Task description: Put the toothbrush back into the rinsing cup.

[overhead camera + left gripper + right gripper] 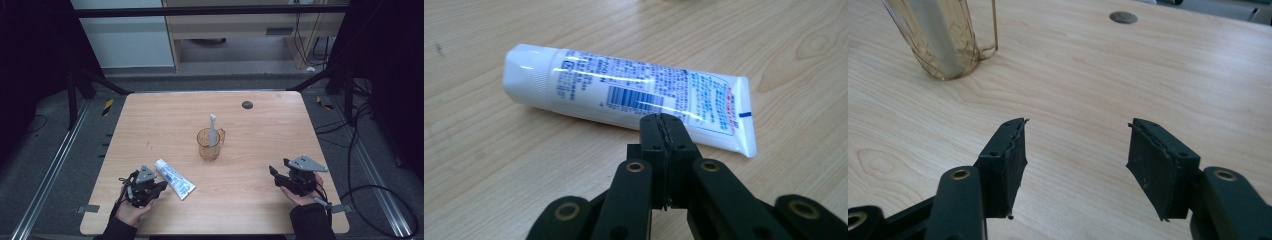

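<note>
A white toothpaste tube (174, 178) with blue print lies flat on the wooden table (260, 130), cap toward the far left. My left gripper (161, 185) rests just left of the tube, jaws shut with nothing between them; in the left gripper view the tube (624, 95) lies crosswise right beyond the closed fingertips (663, 120). An amber see-through cup (210, 142) stands at the table's middle with a grey-white toothbrush (212, 129) upright in it. My right gripper (274, 176) sits low at the right front, open and empty; its view has the cup (943, 40) at upper left.
A small dark round disc (247, 104) is set in the table near the far edge, and it appears as a grey disc (1123, 17) in the right gripper view. Black frame bars and cables surround the table on the floor.
</note>
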Available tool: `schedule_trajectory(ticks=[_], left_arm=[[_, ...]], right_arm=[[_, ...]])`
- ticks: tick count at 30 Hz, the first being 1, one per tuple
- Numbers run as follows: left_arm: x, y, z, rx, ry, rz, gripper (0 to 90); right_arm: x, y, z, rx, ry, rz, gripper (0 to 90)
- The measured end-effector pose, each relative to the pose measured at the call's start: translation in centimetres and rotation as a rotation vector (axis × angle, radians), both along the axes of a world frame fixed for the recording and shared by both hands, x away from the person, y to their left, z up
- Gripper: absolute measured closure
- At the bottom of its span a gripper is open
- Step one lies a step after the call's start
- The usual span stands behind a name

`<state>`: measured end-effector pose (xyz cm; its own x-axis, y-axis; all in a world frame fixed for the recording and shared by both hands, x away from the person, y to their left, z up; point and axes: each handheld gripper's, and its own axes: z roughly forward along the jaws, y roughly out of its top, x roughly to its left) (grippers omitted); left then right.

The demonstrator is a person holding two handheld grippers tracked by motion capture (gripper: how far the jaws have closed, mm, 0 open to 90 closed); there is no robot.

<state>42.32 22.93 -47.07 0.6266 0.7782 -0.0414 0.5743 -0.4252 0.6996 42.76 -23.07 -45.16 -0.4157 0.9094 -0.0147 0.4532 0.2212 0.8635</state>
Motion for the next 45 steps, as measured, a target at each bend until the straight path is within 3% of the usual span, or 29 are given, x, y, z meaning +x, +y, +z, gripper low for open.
schedule_trajectory(ticks=[4,10,13,19,45], left_arm=[[-0.2,-0.6,-0.2,0.019,0.014,-0.035,89.3],[-0.2,-1.4,-0.6,0.031,0.029,-0.07,89.3],[-0.1,-1.6,-0.6,0.037,0.031,-0.077,89.3],[0.0,-2.5,-1.0,0.058,0.033,-0.099,89.4],[1.9,-4.9,-1.4,0.07,-0.014,-0.107,89.6]], right_arm=[[-0.3,-0.3,-0.3,-0.018,0.005,-0.007,39.1],[-0.4,-0.5,-0.8,-0.018,0.055,-0.011,37.3],[-0.3,-0.7,-0.8,-0.025,0.042,-0.014,36.9],[-0.2,-0.8,-0.9,-0.023,0.058,-0.022,35.7],[0.1,-1.2,-1.2,-0.04,0.05,-0.065,32.9]])
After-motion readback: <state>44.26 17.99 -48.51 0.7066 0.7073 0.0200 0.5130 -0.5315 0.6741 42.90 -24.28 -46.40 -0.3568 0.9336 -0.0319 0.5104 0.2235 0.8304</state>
